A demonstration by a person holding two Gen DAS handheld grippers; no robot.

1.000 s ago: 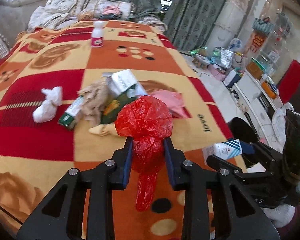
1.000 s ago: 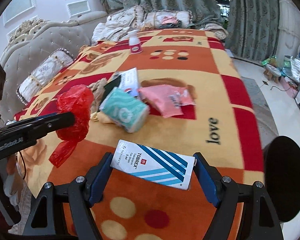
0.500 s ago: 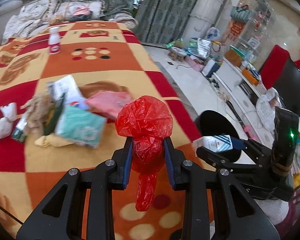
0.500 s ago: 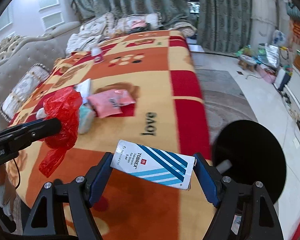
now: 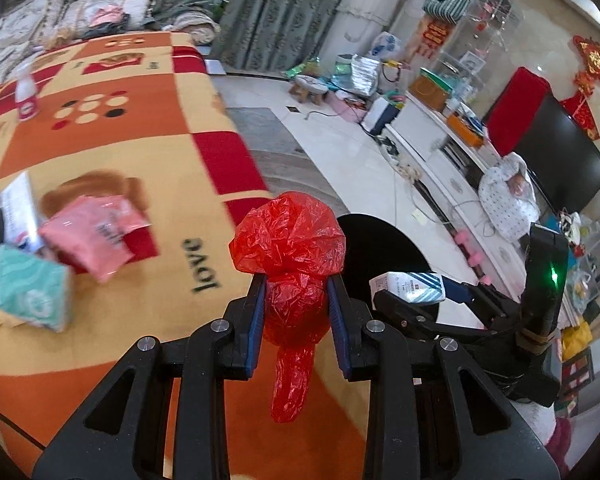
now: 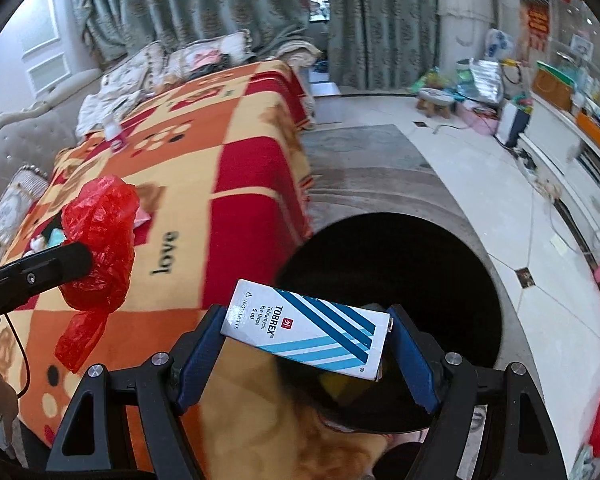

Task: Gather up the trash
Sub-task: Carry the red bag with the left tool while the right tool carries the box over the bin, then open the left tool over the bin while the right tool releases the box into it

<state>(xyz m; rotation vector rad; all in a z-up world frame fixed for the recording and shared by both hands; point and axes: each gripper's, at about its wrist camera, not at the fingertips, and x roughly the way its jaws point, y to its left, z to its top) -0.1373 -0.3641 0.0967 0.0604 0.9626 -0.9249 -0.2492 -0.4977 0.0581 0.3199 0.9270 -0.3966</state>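
**Both jaws loaded beside the black bin**

My left gripper [image 5: 296, 302] is clamped on a crumpled red plastic bag [image 5: 290, 240]. It is glossy and wrinkled, bunched into a ball above my blue pads, pinched narrow between them, with a loose tail hanging below. Its long axis runs up and down in my left view, ball end away from me, tail toward me. It hangs in the air over the near edge of the blanket [image 5: 112, 128], just left of the bin.

My right gripper [image 6: 306, 334] has its jaws set wide but pressing on the two short ends of a small white eye-drop box [image 6: 306, 330], marked with dark and light blue diagonal stripes and the printed word TOBREX. The box lies crosswise between my pads, long axis running from one pad to the other, its left end tilted a little higher than the right. It hangs over the near rim of the bin.

The black round bin [image 6: 400, 280] stands on the floor against the blanket's hanging edge. Its inside is dark; I can make out a yellowish scrap low near the front, under the box, but I cannot tell what else lies in it.

On the blanket, well apart from the bin, lie a pink packet [image 5: 92, 232], a teal tissue pack [image 5: 30, 292] and a white carton [image 5: 18, 208]; farther back stands a small white bottle [image 5: 25, 96].
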